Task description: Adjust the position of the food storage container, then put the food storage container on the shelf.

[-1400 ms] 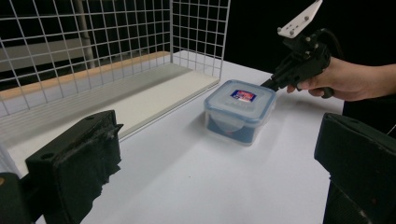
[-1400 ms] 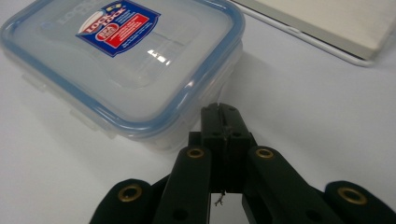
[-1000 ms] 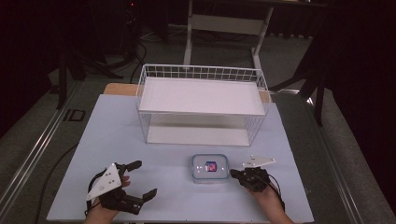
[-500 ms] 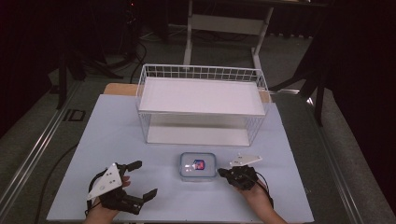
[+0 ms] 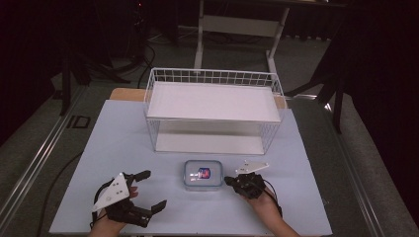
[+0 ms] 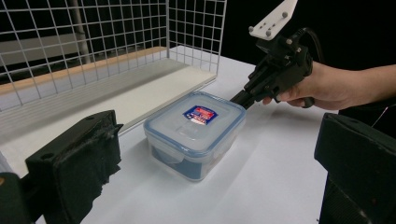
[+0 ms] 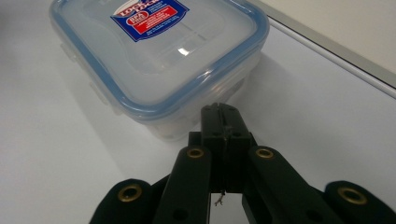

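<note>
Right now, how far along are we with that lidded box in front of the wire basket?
Done: the lidded box has slid left across the table over the last second. In hand: the right gripper, jaws shut, tip against the box's side, seems to be pushing it. The left gripper waits open, apart from it. Left: nothing grips the box, and the wire basket has nothing in it.

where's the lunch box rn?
High view: the lunch box sits on the table, front centre, just before the wire rack, with the shut right gripper at its right edge and the open left gripper off to its left.
</note>
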`<control>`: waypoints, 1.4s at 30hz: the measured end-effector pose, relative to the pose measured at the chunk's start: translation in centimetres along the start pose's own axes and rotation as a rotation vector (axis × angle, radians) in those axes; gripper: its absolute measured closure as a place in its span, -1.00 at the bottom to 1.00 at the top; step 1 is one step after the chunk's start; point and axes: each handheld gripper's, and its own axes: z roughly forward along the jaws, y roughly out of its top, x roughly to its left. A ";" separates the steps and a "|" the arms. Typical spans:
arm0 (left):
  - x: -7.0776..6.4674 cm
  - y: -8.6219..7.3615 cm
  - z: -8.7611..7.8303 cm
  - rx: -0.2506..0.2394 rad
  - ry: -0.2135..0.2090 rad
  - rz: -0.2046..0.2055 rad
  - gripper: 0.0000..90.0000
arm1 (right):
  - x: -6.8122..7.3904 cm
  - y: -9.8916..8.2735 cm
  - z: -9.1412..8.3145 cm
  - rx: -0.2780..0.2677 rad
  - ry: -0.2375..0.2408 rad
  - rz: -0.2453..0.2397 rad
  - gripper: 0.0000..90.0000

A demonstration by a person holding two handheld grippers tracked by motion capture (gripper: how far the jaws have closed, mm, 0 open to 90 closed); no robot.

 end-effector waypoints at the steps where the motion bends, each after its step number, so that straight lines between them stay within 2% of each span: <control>1: 0.0 0.0 0.0 0.000 -0.001 0.000 -0.97 | 0.0 0.1 0.1 0.005 0.003 -0.003 1.00; 8: -0.1 0.0 -0.1 -0.001 0.000 0.000 -0.97 | 0.1 0.3 -0.1 -0.001 -0.002 -0.028 1.00; 10: 0.0 0.0 -0.1 0.000 -0.002 -0.003 -0.97 | 0.1 0.3 -0.6 -0.008 -0.012 -0.036 1.00; 14: 0.1 0.0 0.1 0.014 0.003 -0.011 -0.97 | 0.0 0.4 -2.4 -0.053 -0.015 -0.016 0.99; 16: 0.2 0.0 0.1 0.012 0.006 -0.012 -0.97 | 0.1 0.5 -3.2 -0.080 -0.021 -0.022 0.95; 19: 0.2 0.0 0.2 0.016 0.006 -0.017 -0.97 | 0.4 0.6 -4.3 -0.117 -0.017 -0.008 0.85; 21: 0.2 0.0 0.3 0.019 0.001 -0.021 -0.97 | 0.6 0.6 -4.9 -0.144 -0.012 -0.008 0.72; 23: 0.2 0.1 0.5 0.016 -0.012 -0.036 -0.97 | 1.2 0.7 -5.1 -0.152 -0.015 -0.035 0.41; 24: 0.2 0.2 0.6 0.014 -0.017 -0.042 -0.97 | 1.4 0.8 -5.2 -0.153 -0.004 -0.045 0.29; 26: 0.1 0.5 0.8 0.015 -0.026 -0.052 -0.97 | 1.9 0.9 -5.4 -0.159 -0.014 -0.060 0.07; 27: 0.0 0.7 1.0 0.022 -0.030 -0.052 -0.97 | 2.0 1.1 -5.5 -0.175 0.009 -0.059 -0.02; 28: -0.1 0.9 1.2 0.033 -0.034 -0.045 -0.97 | 2.2 1.2 -5.6 -0.183 0.013 -0.056 -0.10; 30: -0.2 1.2 1.5 0.056 -0.052 -0.028 -0.97 | 2.3 1.5 -5.8 -0.190 0.041 -0.061 -0.41; 32: -0.3 1.5 1.8 0.067 -0.077 -0.031 -0.97 | 2.5 1.9 -5.9 -0.192 0.035 -0.090 -0.59; 34: -0.4 1.9 2.2 0.093 -0.070 -0.010 -0.97 | 2.5 2.1 -6.2 -0.214 0.053 -0.076 -0.62; 36: -0.4 2.2 2.4 0.114 -0.075 0.001 -0.97 | 2.5 2.5 -6.5 -0.231 0.032 -0.088 -0.72; 38: -0.4 2.8 2.6 0.134 -0.071 0.017 -0.97 | 2.7 2.7 -6.7 -0.242 0.001 -0.101 -0.68; 40: -0.3 3.4 2.8 0.140 -0.067 0.013 -0.97 | 2.6 3.1 -6.8 -0.228 0.030 -0.098 -0.67; 41: -0.2 3.8 3.0 0.138 -0.048 0.020 -0.97 | 2.5 3.3 -6.9 -0.237 0.037 -0.098 -0.64; 42: 0.0 4.2 3.1 0.133 -0.047 0.007 -0.97 | 2.6 3.3 -7.0 -0.252 0.019 -0.097 -0.59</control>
